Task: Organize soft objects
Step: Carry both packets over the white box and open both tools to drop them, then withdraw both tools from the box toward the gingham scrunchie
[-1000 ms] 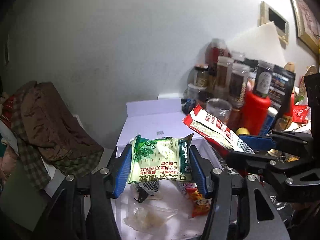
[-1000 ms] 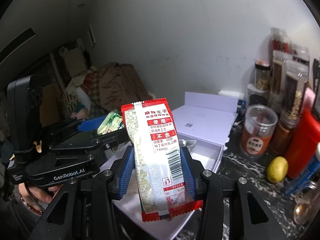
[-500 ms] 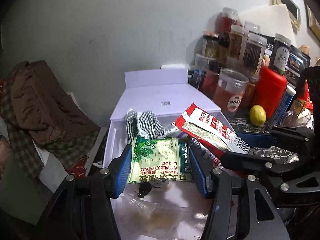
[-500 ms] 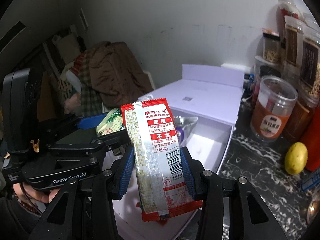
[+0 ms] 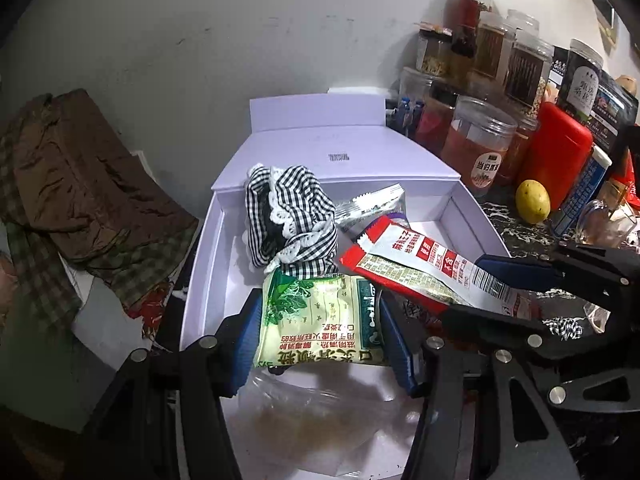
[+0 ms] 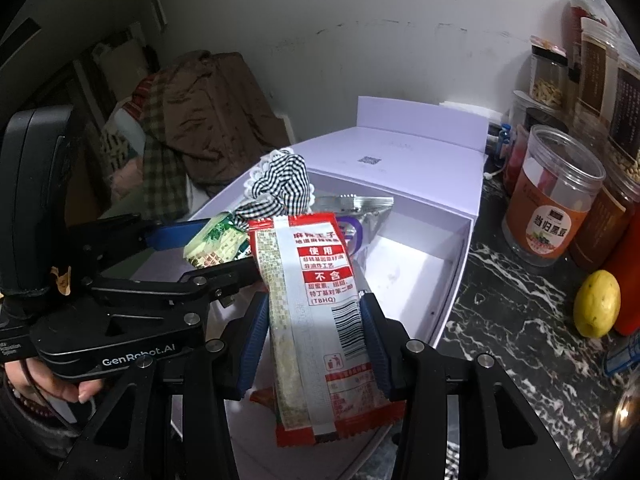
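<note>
Black marbled worktop (image 6: 508, 320), right of frame, carries open white box (image 6: 460, 256) at centre, lemon (image 6: 597, 304) at right edge, clear jar with orange label (image 6: 552, 204) and more jars (image 5: 496, 44) upper right.

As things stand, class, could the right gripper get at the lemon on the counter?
Probably not: the right gripper is shut on the red snack packet, so its fingers are occupied, though the lemon lies unobstructed.

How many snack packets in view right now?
3. The green packet is in the left claw, the red packet in the right claw, and a silver packet lies in the white box. The checkered cloth may hide more.
</note>
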A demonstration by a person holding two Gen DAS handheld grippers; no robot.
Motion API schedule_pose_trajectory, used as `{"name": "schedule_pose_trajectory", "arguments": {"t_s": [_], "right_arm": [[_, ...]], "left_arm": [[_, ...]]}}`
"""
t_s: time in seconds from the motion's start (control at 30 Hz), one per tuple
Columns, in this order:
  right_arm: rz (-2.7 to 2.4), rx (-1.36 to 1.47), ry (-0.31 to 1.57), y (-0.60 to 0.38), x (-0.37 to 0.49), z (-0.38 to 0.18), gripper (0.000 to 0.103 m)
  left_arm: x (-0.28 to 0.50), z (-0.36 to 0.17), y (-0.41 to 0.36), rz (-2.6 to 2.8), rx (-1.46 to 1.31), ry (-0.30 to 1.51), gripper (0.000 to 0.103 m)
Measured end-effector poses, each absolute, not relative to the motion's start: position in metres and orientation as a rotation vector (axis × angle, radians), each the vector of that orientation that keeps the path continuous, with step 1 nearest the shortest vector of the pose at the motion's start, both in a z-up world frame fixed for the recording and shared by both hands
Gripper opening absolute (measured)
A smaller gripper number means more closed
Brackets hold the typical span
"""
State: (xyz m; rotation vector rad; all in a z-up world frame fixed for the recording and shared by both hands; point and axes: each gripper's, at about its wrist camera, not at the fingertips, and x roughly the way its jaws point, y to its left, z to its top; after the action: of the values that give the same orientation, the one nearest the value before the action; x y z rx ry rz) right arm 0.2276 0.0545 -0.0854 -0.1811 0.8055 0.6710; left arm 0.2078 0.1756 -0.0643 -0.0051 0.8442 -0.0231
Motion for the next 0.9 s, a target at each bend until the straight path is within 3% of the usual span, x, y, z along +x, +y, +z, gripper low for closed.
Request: {"name": "schedule_pose_trajectory", "arguments": {"t_s": [0.27,0.33,0.37,0.9], "right_arm": [[0.650,-0.196,0.826,0.053,0.228,-0.083,0.047],[0.646,-0.197,0.822,0.051,0.226,-0.081,0.051],[0.643,-0.198,0.815,0.050,0.225,-0.078,0.052],[0.612,-0.201,0.675,0.025,0.193,-0.015,0.054]], "left_arm": [[0.212,-0.068,0.177,0.003,-0.025,0.916,0.062],[0.212,-0.069,0.177,0.024,-0.027,0.929,0.077],[0.210,-0.068,0.177,0.032,-0.026,0.924,0.079],[0.178,-0.003,0.161,0.058,0.004,0.779,0.079]]}}
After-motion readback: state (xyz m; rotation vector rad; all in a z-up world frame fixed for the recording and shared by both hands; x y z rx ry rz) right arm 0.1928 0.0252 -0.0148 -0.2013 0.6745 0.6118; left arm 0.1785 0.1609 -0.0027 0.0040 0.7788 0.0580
